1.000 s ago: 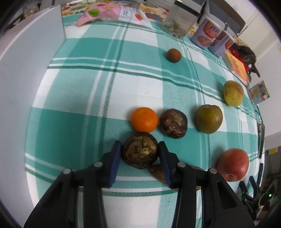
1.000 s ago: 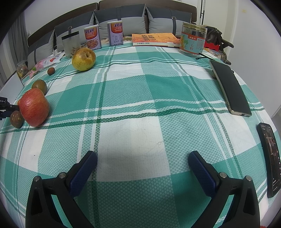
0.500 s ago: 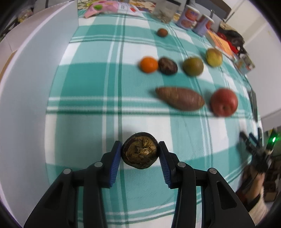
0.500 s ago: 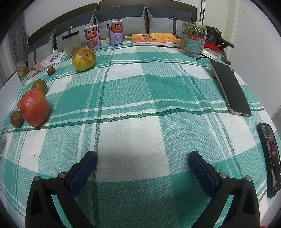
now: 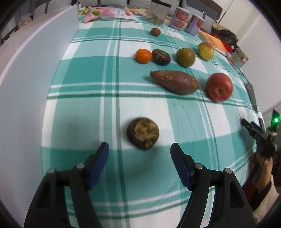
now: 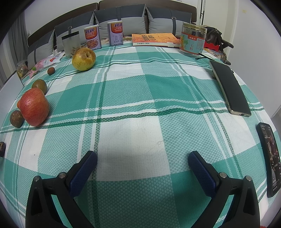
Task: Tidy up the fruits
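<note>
Behind the checked cloth (image 6: 140, 105), a clear jar (image 5: 158, 13) holds something brownish.

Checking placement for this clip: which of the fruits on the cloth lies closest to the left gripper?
The dark brown round fruit with the rough tan top, alone just ahead of the left gripper, whose jaws are opening, clear of it. The orange, red apple and others lie farther off.

Dark brown round fruit with a rough tan cut face (image 5: 142, 133) sits alone on the checked cloth, well apart from the rest. Farther back: elongated reddish-brown sweet potato (image 5: 174, 84) lying flat, red apple (image 5: 219, 87) beside it. Behind them a row: orange tangerine (image 5: 143, 56) touching a wrinkled dark brown fruit (image 5: 161, 57), green-brown round fruit (image 5: 185, 57), yellow apple (image 5: 206, 51). Small brown round fruit (image 5: 155, 32) farthest back.
</note>
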`<state>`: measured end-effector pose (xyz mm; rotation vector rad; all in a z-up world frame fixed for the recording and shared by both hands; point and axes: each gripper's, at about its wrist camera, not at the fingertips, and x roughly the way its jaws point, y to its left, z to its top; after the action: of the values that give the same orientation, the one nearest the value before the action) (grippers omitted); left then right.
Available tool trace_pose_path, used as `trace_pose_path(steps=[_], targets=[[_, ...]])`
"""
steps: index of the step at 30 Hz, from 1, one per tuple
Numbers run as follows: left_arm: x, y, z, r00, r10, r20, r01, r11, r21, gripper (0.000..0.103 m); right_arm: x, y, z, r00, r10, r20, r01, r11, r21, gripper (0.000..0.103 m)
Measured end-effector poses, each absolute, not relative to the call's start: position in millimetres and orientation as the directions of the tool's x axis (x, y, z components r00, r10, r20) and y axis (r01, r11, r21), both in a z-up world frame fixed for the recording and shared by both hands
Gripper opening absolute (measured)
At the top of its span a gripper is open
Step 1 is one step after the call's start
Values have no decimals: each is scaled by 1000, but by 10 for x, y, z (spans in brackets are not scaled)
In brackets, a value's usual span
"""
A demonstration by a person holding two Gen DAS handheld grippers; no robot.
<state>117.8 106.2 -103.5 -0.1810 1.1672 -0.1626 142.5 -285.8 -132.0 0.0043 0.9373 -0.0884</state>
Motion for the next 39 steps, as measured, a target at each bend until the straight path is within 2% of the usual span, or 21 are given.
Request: trace_pose_path(steps=[8,11,12,13,16,18,19,21,23,26,27,30,32,33,35,39], targets=[[1198,932,-1022,429,-211,-878,77,977,-198,74,1424,-2858,-1320,589,-75,-805,77,996,-36,103],[1298,803,-1064,445,-147,-884,98,989,-115,70,1425,-2856,-1321,588,-74,-805,77,996,-35,103],[1326,767,-1090,448,-125,-885,106,991,-86,60,1426,-2858,-1321,588,-72,-806,76,997,-33,103],[1348,743,-1114,450,-105,-887,110,992,-62,43,1425,-2859,-1317,588,-65,-807,71,997,-29,103],[1339,782,-1141,472,-91,-877,95,994,-53,43,1381,-2784,-1173,597,-18,-802,30,1000,0,100],[1276,861,-1132,483,-111,-869,80,993,-83,42,1371,-2502,-888,612,81,-787,-97,995,28,95],[1237,889,-1120,486,-118,-866,76,993,-92,42,1407,-2210,-669,588,212,-780,-232,969,88,95],[1147,953,-1073,488,-130,-863,70,991,-110,42,1490,-1682,-402,504,357,-786,-418,898,140,95],[1064,1029,-996,487,-156,-860,51,987,-150,42,1621,-932,-188,399,408,-821,-593,798,108,95],[969,1133,-868,490,-190,-851,16,978,-209,42,1904,-70,-291,291,309,-906,-710,704,12,91],[921,1174,-804,495,-201,-845,1,973,-230,42,2034,195,-410,273,246,-930,-738,674,-38,85],[803,1256,-642,518,-219,-827,-23,963,-269,42,2230,569,-757,215,115,-970,-779,620,-99,75],[730,1298,-542,526,-232,-818,-22,958,-286,42,2329,649,-976,200,23,-980,-783,605,-145,74],[691,1309,-489,532,-235,-814,-15,958,-287,42,2363,669,-1062,190,-6,-982,-783,602,-155,67],[636,1332,-421,539,-242,-807,-3,957,-290,42,2367,656,-1108,170,-14,-985,-781,608,-143,45],[543,1454,-284,551,-276,-788,-2,943,-332,42,2393,493,-1021,112,8,-994,-720,690,-76,43]])
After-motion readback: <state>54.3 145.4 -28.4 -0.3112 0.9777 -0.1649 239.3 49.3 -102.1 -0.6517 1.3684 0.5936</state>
